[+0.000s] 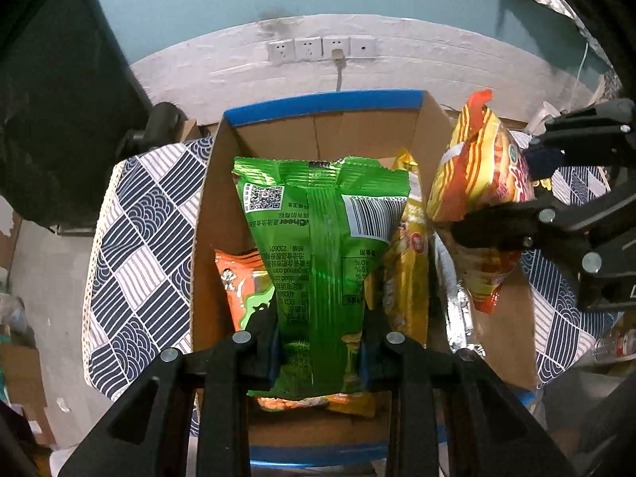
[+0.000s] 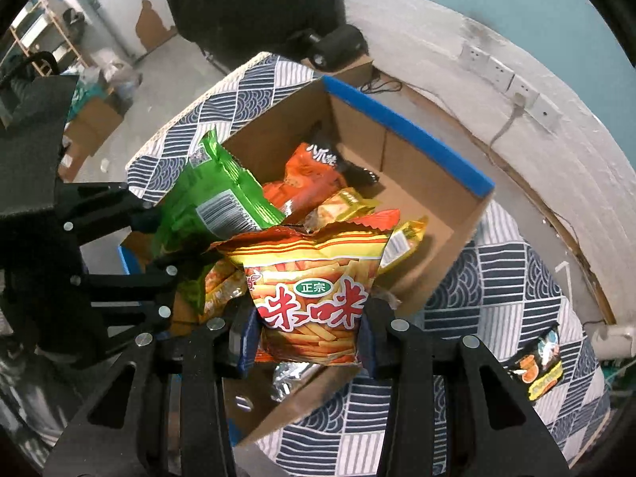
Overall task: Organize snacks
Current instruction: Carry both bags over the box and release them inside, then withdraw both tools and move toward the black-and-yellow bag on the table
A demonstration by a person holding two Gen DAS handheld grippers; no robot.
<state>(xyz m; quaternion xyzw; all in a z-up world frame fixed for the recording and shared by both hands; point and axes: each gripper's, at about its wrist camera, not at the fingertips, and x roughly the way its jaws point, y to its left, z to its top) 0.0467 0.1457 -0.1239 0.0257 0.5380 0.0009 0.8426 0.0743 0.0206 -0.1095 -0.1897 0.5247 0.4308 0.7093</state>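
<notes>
My left gripper (image 1: 320, 351) is shut on a green snack bag (image 1: 318, 230) and holds it above the open cardboard box (image 1: 318, 105) with blue taped rims. My right gripper (image 2: 310, 332) is shut on a red and yellow fries snack bag (image 2: 314, 278), held over the box's near right side; it also shows in the left wrist view (image 1: 477, 183). In the right wrist view the left gripper (image 2: 159, 238) grips the green bag (image 2: 214, 198). Inside the box (image 2: 405, 135) lie an orange bag (image 2: 310, 175) and yellow bags (image 2: 342, 204).
The box stands on a table with a blue and white patterned cloth (image 2: 497, 278). A dark and orange snack pack (image 2: 536, 365) lies on the cloth at the right. A white wall with sockets (image 1: 318, 49) is behind. Cardboard boxes (image 2: 91, 127) stand on the floor at left.
</notes>
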